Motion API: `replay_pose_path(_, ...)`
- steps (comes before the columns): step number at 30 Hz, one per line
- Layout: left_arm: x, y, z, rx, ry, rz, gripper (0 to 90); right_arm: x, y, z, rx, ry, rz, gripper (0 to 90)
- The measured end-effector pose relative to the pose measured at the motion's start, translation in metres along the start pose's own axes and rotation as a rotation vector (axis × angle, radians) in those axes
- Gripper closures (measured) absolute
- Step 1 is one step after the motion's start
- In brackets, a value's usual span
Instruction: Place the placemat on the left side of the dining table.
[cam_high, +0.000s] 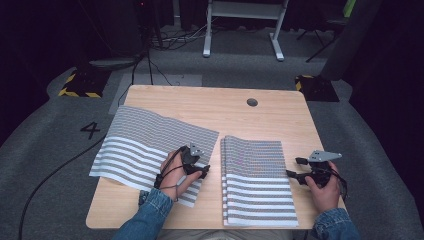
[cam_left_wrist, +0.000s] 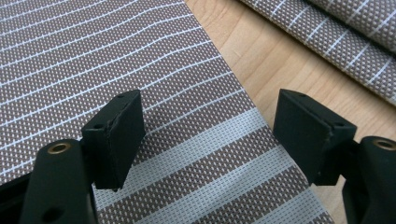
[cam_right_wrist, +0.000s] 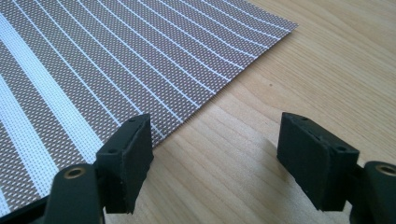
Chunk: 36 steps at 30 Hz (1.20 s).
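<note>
A single brown-and-white striped mat (cam_high: 145, 142) lies spread on the left half of the wooden table (cam_high: 200, 102). A stack of like mats (cam_high: 257, 185) sits right of centre. My left gripper (cam_high: 204, 170) hovers open over the single mat's right edge; in the left gripper view its jaws (cam_left_wrist: 210, 135) straddle that mat (cam_left_wrist: 93, 56), with the stack (cam_left_wrist: 336, 32) beyond a strip of wood. My right gripper (cam_high: 295, 167) stands open just off the stack's right edge. In the right gripper view it (cam_right_wrist: 215, 149) is over bare wood beside the top mat (cam_right_wrist: 116, 60), holding nothing.
A round cable hole (cam_high: 252, 102) sits near the table's far edge. Bare wood lies beyond both mats and to the right of the stack (cam_right_wrist: 317, 70). On the grey floor stand a white desk frame (cam_high: 242, 30), cables (cam_high: 60, 165) and black-and-yellow marked blocks (cam_high: 80, 82).
</note>
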<state>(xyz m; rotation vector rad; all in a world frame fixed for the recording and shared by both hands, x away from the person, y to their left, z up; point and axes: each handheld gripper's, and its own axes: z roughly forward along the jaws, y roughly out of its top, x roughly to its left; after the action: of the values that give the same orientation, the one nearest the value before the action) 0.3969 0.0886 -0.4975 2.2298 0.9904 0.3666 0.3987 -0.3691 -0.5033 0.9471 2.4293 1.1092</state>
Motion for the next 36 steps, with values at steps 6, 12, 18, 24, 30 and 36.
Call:
replay_pose_path(6, 0.001, -0.004, 0.000, -0.031, 0.001, -0.011, 30.4, 0.000, 0.000, 0.000, 0.000, 0.000, 0.000, 26.9)
replay_pose_path(12, 0.012, -0.005, -0.001, -0.048, 0.001, -0.005, 47.0, 0.000, 0.000, 0.000, 0.000, 0.000, 0.000, 26.9)
replay_pose_path(18, 0.022, -0.006, -0.003, -0.061, 0.022, 0.025, 71.3, 0.000, 0.000, 0.000, 0.001, 0.000, 0.001, 26.9)
replay_pose_path(24, 0.031, -0.007, -0.005, -0.077, -0.007, -0.006, 86.5, 0.000, 0.000, 0.000, 0.000, 0.000, 0.000, 26.9)
replay_pose_path(30, 0.031, 0.000, -0.025, -0.187, -0.042, 0.001, 87.1, 0.000, 0.000, 0.000, 0.000, 0.000, 0.000, 26.9)
replay_pose_path(36, 0.012, 0.014, -0.054, -0.283, -0.088, 0.068, 87.2, 0.000, 0.000, 0.000, 0.000, 0.003, -0.001, 26.4)
